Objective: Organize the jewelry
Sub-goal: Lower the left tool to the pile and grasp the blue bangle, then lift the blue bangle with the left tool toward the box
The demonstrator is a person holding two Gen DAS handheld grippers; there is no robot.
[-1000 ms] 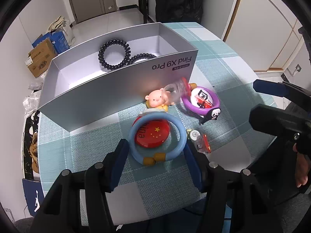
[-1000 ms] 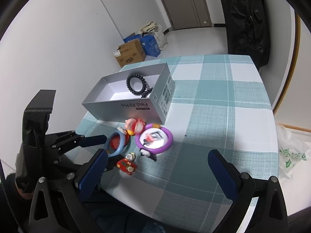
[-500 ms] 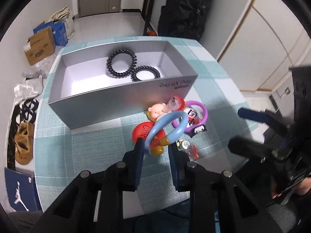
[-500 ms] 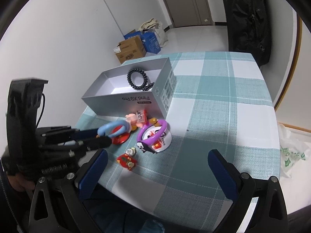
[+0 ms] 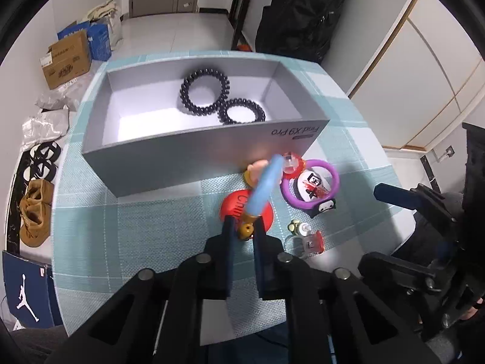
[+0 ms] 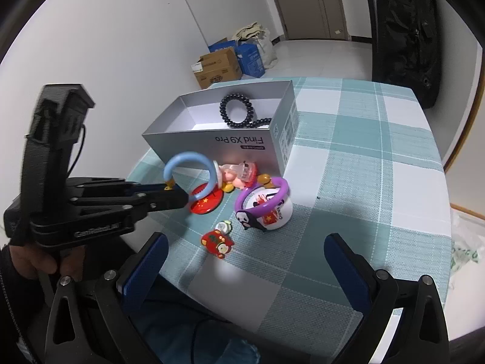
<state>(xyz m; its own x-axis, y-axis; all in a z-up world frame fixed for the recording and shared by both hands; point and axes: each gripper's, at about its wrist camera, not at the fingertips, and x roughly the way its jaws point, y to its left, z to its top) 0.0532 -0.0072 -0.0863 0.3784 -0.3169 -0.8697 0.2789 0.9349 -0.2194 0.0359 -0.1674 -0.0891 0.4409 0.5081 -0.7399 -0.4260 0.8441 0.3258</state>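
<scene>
On the counter (image 6: 379, 157), from left to right, here is how we stand:

Left claw (image 5: 242, 227): we have it clamped on the blue bracelet (image 5: 263, 186), pinching low near its yellow charm, so the ring stands up off the counter, tilted toward the box.

Grip risk: we hold only a thin edge of the hoop; in our judgement a quick swing could let it pivot between the fingers or slip out and land among the trinkets below.

Grey box (image 5: 182, 154): open, just beyond the bracelet, with two black coil bracelets (image 5: 222, 100) lying touching each other in the right part of it. Its near wall is tall; if we carry low, the ring could knock the rim and shove the light box away.

Red badge (image 5: 233, 209): directly under the lifted ring.

Pink doll charm (image 6: 233, 177): against the box wall, a likely snag if we dip.

Purple bracelet (image 6: 263, 197): propped on a white badge, waiting on the counter.

Small red charm (image 6: 216, 242): near the counter's front edge; a careless sweep might push it off.

Right claw (image 6: 245, 259): spread wide apart, empty, hovering over the near edge.
</scene>
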